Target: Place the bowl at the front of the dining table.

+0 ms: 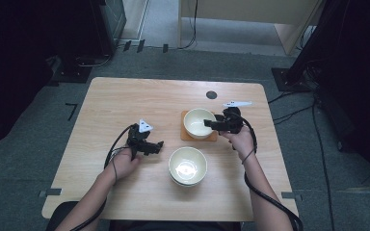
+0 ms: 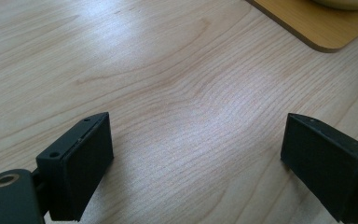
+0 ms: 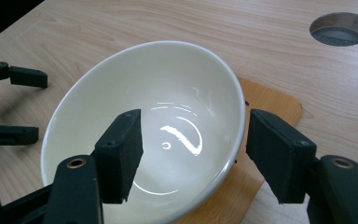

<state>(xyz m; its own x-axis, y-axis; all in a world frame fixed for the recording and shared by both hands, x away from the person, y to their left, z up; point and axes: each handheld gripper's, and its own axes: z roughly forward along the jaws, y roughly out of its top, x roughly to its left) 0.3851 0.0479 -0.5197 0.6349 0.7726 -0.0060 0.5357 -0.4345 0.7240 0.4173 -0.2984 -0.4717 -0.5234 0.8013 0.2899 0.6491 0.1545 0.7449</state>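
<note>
Toward the bench's (image 1: 125, 96) right edge, the right gripper (image 3: 193, 154) straddles the bowl's (image 3: 168, 84) rim, jaws parted, seemingly ready to clamp; the left gripper (image 2: 196, 158) hovers released.

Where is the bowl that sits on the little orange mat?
In the high view the bowl sits on the mat at the table's right middle, behind the other bowl. The open right tool straddles its right rim.

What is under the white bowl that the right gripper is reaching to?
A thin orange-brown wooden mat lies under the white bowl, on the wooden table. The part of the mat beneath the bowl is covered.
</note>
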